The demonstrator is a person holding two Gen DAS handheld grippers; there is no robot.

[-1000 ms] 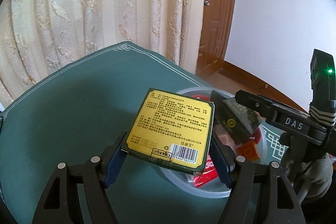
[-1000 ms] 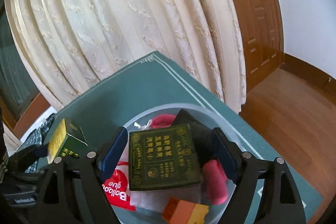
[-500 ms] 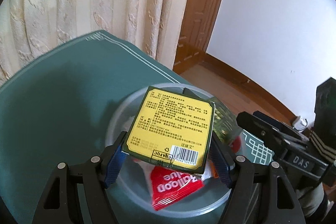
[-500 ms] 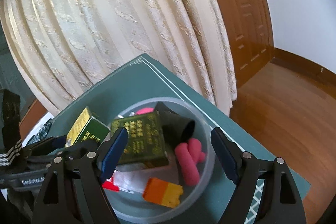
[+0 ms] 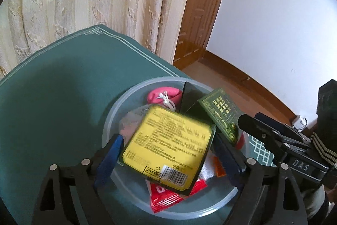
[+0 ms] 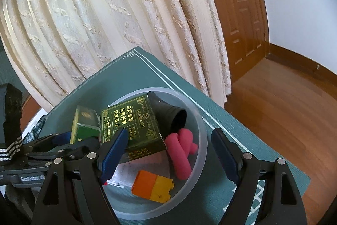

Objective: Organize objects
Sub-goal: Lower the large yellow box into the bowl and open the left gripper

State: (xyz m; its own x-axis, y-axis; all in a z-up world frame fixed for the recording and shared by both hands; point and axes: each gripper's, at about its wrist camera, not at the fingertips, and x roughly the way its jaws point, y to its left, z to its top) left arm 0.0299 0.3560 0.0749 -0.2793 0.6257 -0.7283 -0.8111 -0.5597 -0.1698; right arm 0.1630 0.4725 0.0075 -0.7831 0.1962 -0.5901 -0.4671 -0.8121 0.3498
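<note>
Left wrist view: the left gripper (image 5: pixel 168 153) is angling down over the clear plastic bowl (image 5: pixel 118 111), its blue pads spread wide with the yellow-backed box (image 5: pixel 168 142) lying loose and motion-blurred between them, tilted over the bowl's contents. Half a second ago the pads were pinching this box level above the bowl; now it is dropping free. At 2 o'clock of it, the dark green box (image 5: pixel 221 113) is leaning against a black pouch (image 5: pixel 189 96), with a pink toy (image 5: pixel 162 95) at 12 o'clock and a red packet (image 5: pixel 166 193) at 6 o'clock. The right gripper (image 5: pixel 250 121) is reaching in from 3 o'clock.

Right wrist view: the right gripper (image 6: pixel 170 155) is hovering over the bowl (image 6: pixel 202 134), jaws released and empty, as half a second ago. The dark green box (image 6: pixel 130 119) is resting inside; the yellow-backed box (image 6: pixel 84 123) is sitting at its 9 o'clock. An orange-and-yellow block (image 6: pixel 153 185) is lying at 6 o'clock.
</note>
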